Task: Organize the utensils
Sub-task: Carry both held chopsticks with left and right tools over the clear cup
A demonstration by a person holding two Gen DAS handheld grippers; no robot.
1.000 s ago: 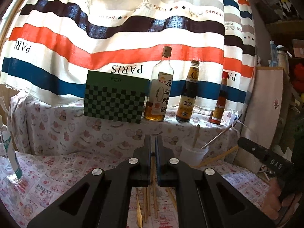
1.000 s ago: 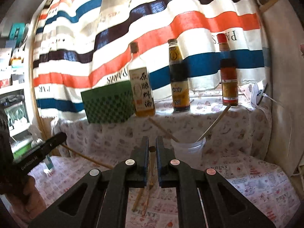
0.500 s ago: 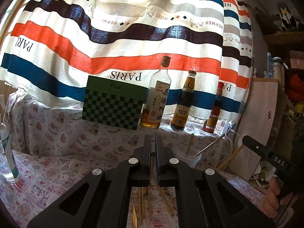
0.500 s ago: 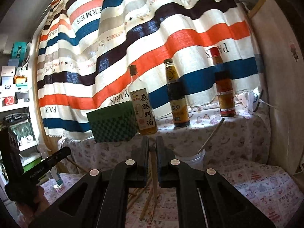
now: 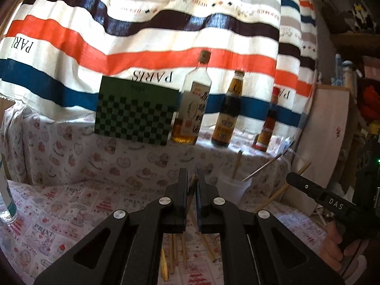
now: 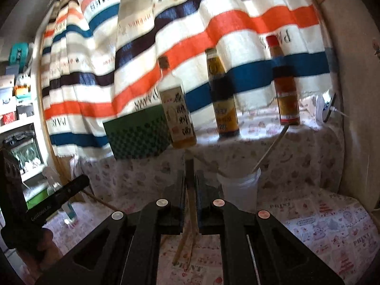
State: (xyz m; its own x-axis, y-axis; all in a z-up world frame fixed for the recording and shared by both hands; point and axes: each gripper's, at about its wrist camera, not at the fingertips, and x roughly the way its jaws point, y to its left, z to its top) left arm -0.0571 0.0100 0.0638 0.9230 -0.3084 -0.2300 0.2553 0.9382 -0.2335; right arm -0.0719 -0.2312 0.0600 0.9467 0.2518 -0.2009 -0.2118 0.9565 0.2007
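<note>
My left gripper is shut on a wooden chopstick that stands between its pads, held above the table. My right gripper is shut on another wooden chopstick, whose end rises above the pads. A white plastic cup with chopsticks leaning in it stands ahead and to the right of the left gripper; it also shows in the right wrist view. Several loose chopsticks lie on the patterned cloth under the left gripper, and a few under the right. The right gripper shows at the left view's right edge.
Three bottles and a green checkered box stand on a cloth-covered ledge under a striped curtain. A clear bottle stands at far left. A white board is on the right.
Both grippers have risen and tilted, each still holding its chopstick. The cup and bottles sit lower and farther right in the left view; the right view is blurred by motion.
</note>
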